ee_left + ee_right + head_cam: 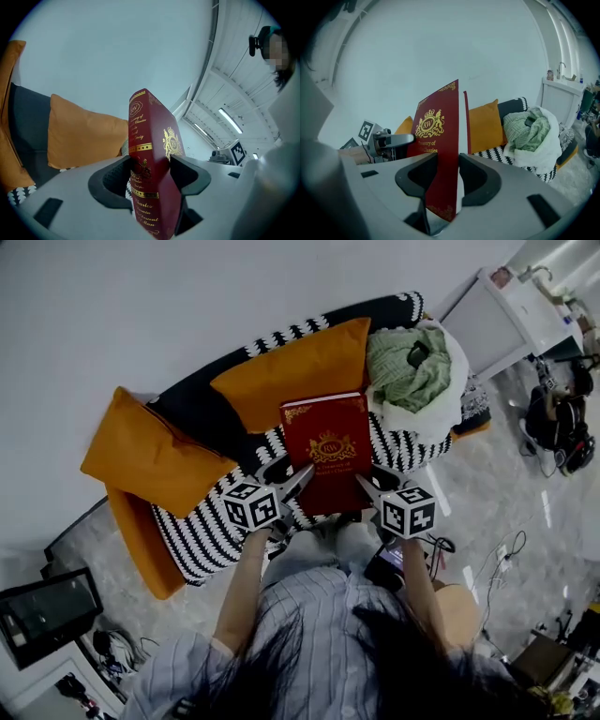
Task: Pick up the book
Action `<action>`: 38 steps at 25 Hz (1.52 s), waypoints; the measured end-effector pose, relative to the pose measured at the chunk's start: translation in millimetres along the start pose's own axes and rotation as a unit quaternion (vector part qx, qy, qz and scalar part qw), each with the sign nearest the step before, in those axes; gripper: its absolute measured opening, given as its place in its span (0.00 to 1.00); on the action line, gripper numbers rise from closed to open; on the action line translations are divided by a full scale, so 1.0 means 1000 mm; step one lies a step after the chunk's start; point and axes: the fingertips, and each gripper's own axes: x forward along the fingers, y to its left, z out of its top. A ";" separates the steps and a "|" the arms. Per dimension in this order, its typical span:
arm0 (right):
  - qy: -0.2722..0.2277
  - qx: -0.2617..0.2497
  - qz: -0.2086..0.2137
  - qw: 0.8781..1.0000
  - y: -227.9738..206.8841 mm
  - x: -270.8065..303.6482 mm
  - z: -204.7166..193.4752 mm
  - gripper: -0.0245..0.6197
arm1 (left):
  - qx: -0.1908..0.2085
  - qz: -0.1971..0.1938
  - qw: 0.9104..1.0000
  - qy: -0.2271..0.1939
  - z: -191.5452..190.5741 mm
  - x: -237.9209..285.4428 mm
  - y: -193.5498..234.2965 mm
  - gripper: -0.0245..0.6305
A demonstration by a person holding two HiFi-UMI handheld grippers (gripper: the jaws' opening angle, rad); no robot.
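Observation:
A thick dark-red book [327,452] with a gold crest hangs above the sofa, held between both grippers. My left gripper [302,476] is shut on its spine side near the lower left corner; in the left gripper view the book's spine [144,173] stands upright between the dark pads. My right gripper [364,483] is shut on the opposite, page-edge side at the lower right. In the right gripper view the book's red cover [438,145] and white page edge fill the gap between the jaws, and the left gripper [401,139] shows beyond it.
Below the book is a black-and-white striped sofa [211,526] with two orange cushions [150,454] [295,371]. A white and green bundle of blankets [420,371] lies at its right end. A white cabinet [511,320] stands at the far right, with cables and clutter on the floor.

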 end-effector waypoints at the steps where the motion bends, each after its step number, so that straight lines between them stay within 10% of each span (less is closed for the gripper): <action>1: 0.002 -0.001 0.000 1.000 -0.001 -0.002 -0.001 0.28 | -0.001 0.001 1.000 -0.001 -0.001 0.000 -0.002 0.45; 38: 0.008 -0.049 0.115 0.992 -0.011 -0.124 -0.104 0.28 | -0.025 0.104 0.992 -0.060 -0.127 -0.046 -0.131 0.45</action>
